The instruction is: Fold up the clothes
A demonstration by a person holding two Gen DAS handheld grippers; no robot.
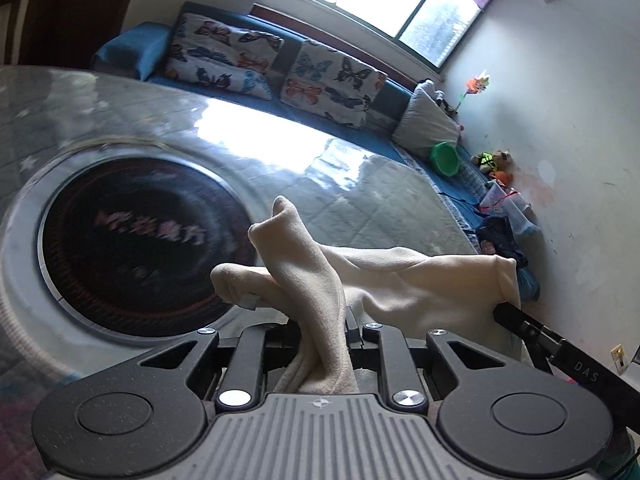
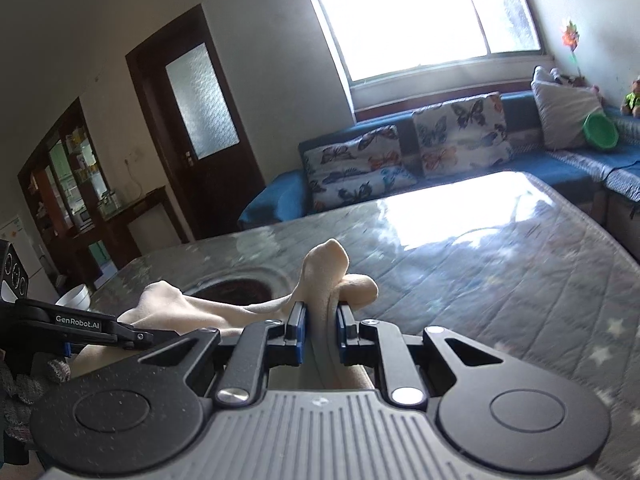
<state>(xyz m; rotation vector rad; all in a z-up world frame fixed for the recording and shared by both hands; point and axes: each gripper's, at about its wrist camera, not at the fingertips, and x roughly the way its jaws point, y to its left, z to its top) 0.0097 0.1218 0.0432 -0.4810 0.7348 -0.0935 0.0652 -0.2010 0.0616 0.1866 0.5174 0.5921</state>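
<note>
**Both my grippers pinch the cream garment above the table**

From my left wrist camera: my left gripper (image 1: pixel 320 320) is clamped on a bunched fold of the cream garment (image 1: pixel 380 280), which rises between my fingers and flops forward in soft peaks. The tool is tipped sideways, so the room leans across the picture. The cloth stretches off to the right, where my right gripper (image 1: pixel 516 320) comes in from the lower right edge and nips its far corner. Below the cloth lies the table (image 1: pixel 360 184), covered in a quilted grey sheet under a glossy film that glares with window light. A dark round inset (image 1: pixel 136 240) with a pale ring sits in the table just left of the cloth. Behind the table runs a blue sofa (image 1: pixel 132 48) with butterfly cushions (image 1: pixel 224 56), and a green bowl (image 1: pixel 446 158) rests near its far end.

From my right wrist camera: my right gripper (image 2: pixel 320 328) is held nearly level, its blue-padded fingers (image 2: pixel 298 332) closed on a thick fold of the garment (image 2: pixel 328 272) that pokes up and curls over to the right. The cloth sags away to the left, where my left gripper (image 2: pixel 136 334) reaches in from the left edge and holds the other end. The cloth hangs between the two tools, over the near side of the table (image 2: pixel 500 256). A dark wooden door (image 2: pixel 196 120) stands beyond.
</note>
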